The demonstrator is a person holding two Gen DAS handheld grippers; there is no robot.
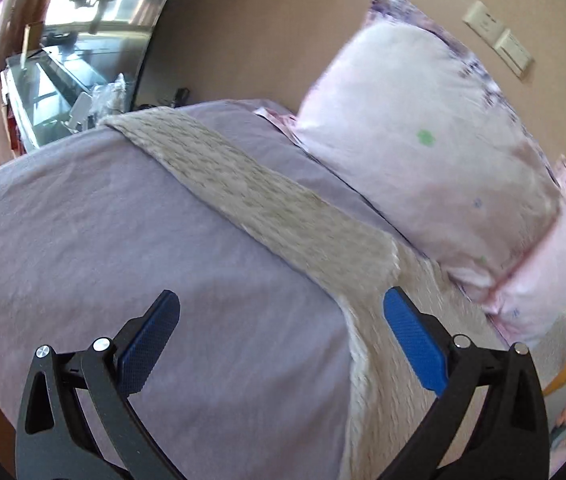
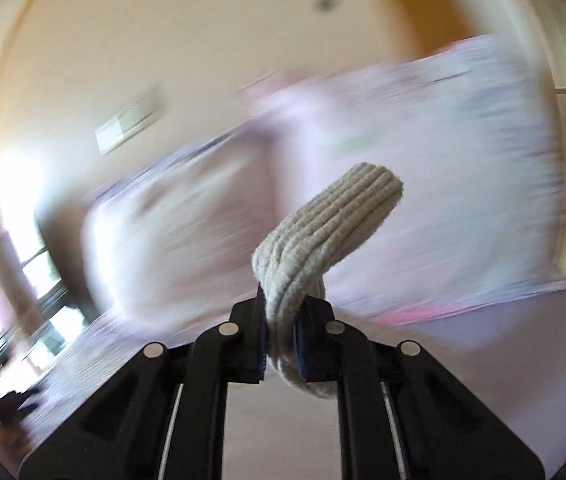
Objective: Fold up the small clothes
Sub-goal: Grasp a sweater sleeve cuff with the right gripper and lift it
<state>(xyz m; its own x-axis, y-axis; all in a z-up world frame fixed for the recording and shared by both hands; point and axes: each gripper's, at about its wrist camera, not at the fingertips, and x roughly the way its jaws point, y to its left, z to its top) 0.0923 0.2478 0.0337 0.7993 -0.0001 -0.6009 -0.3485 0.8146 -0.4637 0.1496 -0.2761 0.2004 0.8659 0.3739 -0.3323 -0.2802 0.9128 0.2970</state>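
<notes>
In the left wrist view, a bed (image 1: pixel 95 220) covered by a lilac sheet fills most of the frame. A long strip of beige knitted garment (image 1: pixel 267 204) lies across it, running from the far left edge of the bed diagonally toward the near right, where it drapes down over the side. Just beyond the strip, a pale pink pillow (image 1: pixel 423 152) with small green and blue dots and a purple patterned border leans against a tan wall (image 1: pixel 251 20). Two wall switch plates (image 1: pixel 499 40) sit on that wall above the pillow. At far left there is a glass tank (image 1: pixel 47 88) with clutter beside it and a bright window behind. The left gripper (image 1: pixel 281 340) hangs over the sheet with its blue-padded fingers (image 1: pixel 413 340) spread wide, nothing between them; the right-hand pad sits over the draped part of the garment, though whether it touches is unclear.

In the right wrist view, the background is heavily blurred: the pink pillow (image 2: pixel 363 168) shows as a smear, with the tan wall, a switch plate (image 2: pixel 129 124) and a pale ceiling (image 2: pixel 203 20) above. The right gripper (image 2: pixel 283 340) has its fingers pressed together on a bunched fold of the beige knitted garment (image 2: pixel 323 232), whose ribbed end rises up and curls to the right above the fingertips.
</notes>
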